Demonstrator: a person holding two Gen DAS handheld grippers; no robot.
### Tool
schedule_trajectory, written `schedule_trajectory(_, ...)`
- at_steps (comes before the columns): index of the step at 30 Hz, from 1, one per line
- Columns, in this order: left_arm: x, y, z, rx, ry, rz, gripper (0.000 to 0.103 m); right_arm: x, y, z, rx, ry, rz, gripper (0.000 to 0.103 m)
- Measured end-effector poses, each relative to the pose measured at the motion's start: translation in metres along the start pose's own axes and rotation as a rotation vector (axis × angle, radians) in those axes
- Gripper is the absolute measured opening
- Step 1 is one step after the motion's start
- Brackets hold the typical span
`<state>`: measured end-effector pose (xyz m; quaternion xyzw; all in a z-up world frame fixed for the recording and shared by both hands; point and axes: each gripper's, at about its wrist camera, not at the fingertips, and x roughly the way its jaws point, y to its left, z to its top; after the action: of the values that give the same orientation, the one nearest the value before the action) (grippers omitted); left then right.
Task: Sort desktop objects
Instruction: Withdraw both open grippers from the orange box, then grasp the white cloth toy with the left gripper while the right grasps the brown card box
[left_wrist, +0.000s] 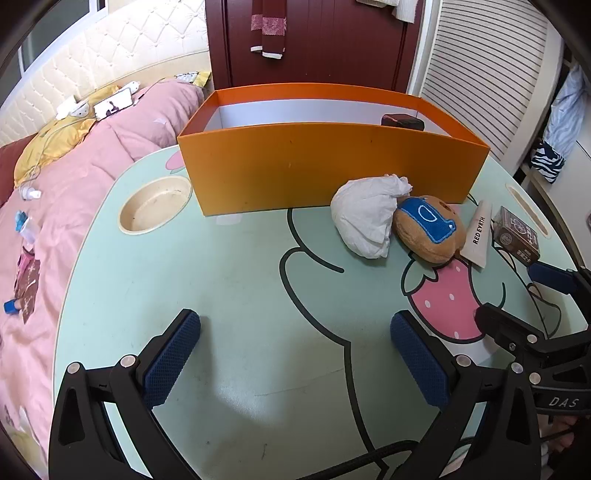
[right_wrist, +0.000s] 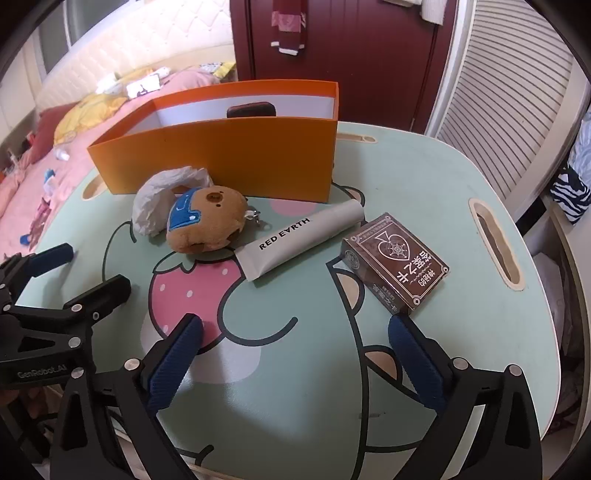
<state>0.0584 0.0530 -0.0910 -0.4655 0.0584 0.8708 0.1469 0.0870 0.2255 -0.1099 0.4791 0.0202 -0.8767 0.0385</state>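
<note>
1. Left gripper (left_wrist: 295, 354) hangs over bare table (left_wrist: 240, 288), jaws spread wide, nothing between the blue pads, holding nothing.
2. Right gripper (right_wrist: 295, 354) same: jaws wide apart, nothing gripped, only the printed tabletop under it, strawberry print just by its left pad.
3. Each gripper shows in the other's view: the right one at the right edge of the left wrist view, the left one at the left edge of the right wrist view. They sit side by side, near each other.
4. Orange box (left_wrist: 332, 166) stands at the far side of the table, open top, white inside. A dark brown item (right_wrist: 251, 109) already lies in it, by the far wall.
5. Still on the table, in a row in front of the box: crumpled white tissue wad (left_wrist: 364, 221), touching the brown plush keychain (right_wrist: 207, 223) with its blue patch; plush touches the tube.
6. White tube (right_wrist: 303, 240) marked RED EARTH lies flat, angled, just beside the plush.
7. Brown card box (right_wrist: 395, 262) lies flat, right of the tube, nearest the right gripper, apart from its pads.
8. Round cup recess (left_wrist: 155, 205) in the table, left of the orange box.
9. Pink bedding (left_wrist: 74, 177) left of the table, small clutter on it.
</note>
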Motion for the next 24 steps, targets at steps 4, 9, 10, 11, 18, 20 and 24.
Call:
schedule_trajectory(4, 0.000, 0.005, 0.008, 0.003, -0.040, -0.087, 0.102, -0.001, 0.002, -0.004, -0.002, -0.011, 0.003, 0.102)
schedule_trajectory(9, -0.002, 0.007, 0.031, -0.016, -0.079, -0.127, 0.098, -0.002, -0.001, -0.005, 0.000, -0.027, 0.003, 0.102)
schedule_trajectory(10, 0.000, 0.008, 0.038, -0.027, -0.076, -0.141, 0.097, -0.002, -0.001, -0.005, 0.001, -0.027, 0.003, 0.102)
schedule_trajectory(11, 0.003, 0.009, 0.044, -0.039, -0.073, -0.156, 0.096, -0.002, -0.001, -0.005, 0.001, -0.028, 0.003, 0.102)
schedule_trajectory(18, 0.031, 0.004, 0.069, -0.044, -0.018, -0.169, 0.072, -0.002, -0.001, -0.006, -0.001, -0.035, 0.006, 0.102)
schedule_trajectory(20, 0.038, 0.002, 0.067, -0.030, 0.004, -0.174, 0.058, -0.002, -0.001, -0.006, -0.001, -0.037, 0.006, 0.102)
schedule_trajectory(24, 0.029, -0.001, 0.062, 0.028, -0.005, -0.160, 0.028, -0.002, -0.002, -0.007, 0.000, -0.044, 0.005, 0.102)
